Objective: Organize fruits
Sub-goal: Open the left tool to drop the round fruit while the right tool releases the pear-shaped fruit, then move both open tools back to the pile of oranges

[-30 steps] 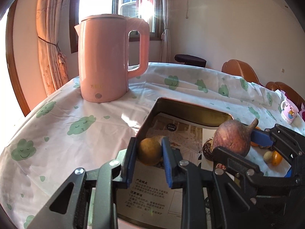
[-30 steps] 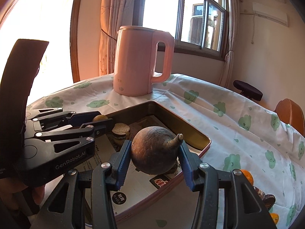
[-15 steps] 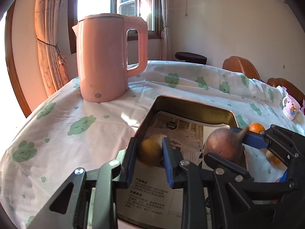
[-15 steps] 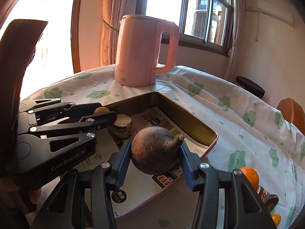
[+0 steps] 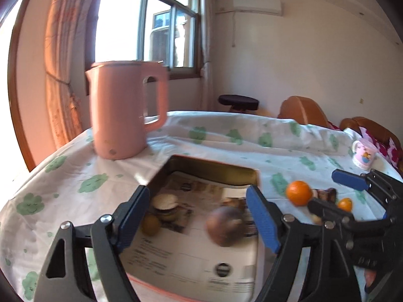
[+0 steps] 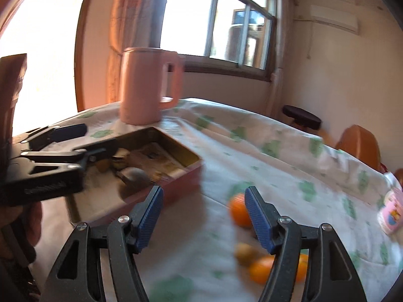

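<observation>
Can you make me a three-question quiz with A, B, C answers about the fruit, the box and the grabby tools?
1. Where is the big brown fruit?
A. inside the tray
B. beside the mug
C. on the stool

2. What colour is the kettle?
A. green
B. pink
C. blue

3. How is the right tool?
A. shut on an orange
B. shut on the kettle
C. open, holding nothing

Answers:
1 A, it lies on the paper lining the tray.
2 B, its whole body and handle are pink.
3 C, its blue fingers stand wide apart, with only tablecloth between them; the orange lies on the cloth beyond them.
</observation>
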Demonstrator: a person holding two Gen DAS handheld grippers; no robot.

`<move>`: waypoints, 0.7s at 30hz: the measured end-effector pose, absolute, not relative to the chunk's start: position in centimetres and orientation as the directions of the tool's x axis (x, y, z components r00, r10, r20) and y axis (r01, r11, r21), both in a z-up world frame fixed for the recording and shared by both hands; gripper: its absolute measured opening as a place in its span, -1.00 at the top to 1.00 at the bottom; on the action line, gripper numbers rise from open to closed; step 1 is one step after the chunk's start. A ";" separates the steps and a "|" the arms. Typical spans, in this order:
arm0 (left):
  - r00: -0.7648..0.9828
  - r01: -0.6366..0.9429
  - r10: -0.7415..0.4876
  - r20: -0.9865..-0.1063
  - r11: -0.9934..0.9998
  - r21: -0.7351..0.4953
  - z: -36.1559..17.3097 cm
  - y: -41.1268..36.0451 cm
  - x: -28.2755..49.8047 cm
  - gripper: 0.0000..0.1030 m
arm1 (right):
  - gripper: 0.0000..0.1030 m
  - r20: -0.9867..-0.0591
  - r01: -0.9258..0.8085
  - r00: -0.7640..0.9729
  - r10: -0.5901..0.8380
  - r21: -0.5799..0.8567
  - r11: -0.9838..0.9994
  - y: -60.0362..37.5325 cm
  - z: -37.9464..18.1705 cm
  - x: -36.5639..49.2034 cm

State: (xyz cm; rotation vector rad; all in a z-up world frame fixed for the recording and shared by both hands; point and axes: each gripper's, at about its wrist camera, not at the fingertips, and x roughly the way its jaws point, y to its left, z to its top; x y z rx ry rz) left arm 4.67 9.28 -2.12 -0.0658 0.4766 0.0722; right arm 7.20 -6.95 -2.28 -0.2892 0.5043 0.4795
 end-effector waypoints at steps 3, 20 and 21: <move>0.888 -0.025 0.009 -0.461 0.999 -0.028 -2.0 6.1 4.9 -0.59 | -0.33 -0.522 -0.406 0.805 0.282 -0.137 0.904 -11.5 -2.2 7.6; 0.731 0.197 -0.121 -0.671 0.980 0.038 -5.7 -3.7 10.0 -0.47 | -0.10 -0.646 -0.313 0.706 0.290 0.083 0.946 -18.8 -4.9 10.3; 0.722 0.202 -0.127 -0.680 0.979 0.031 -5.8 -3.7 10.1 -0.40 | -0.06 -0.655 -0.308 0.698 0.290 0.090 0.947 -18.9 -5.1 10.5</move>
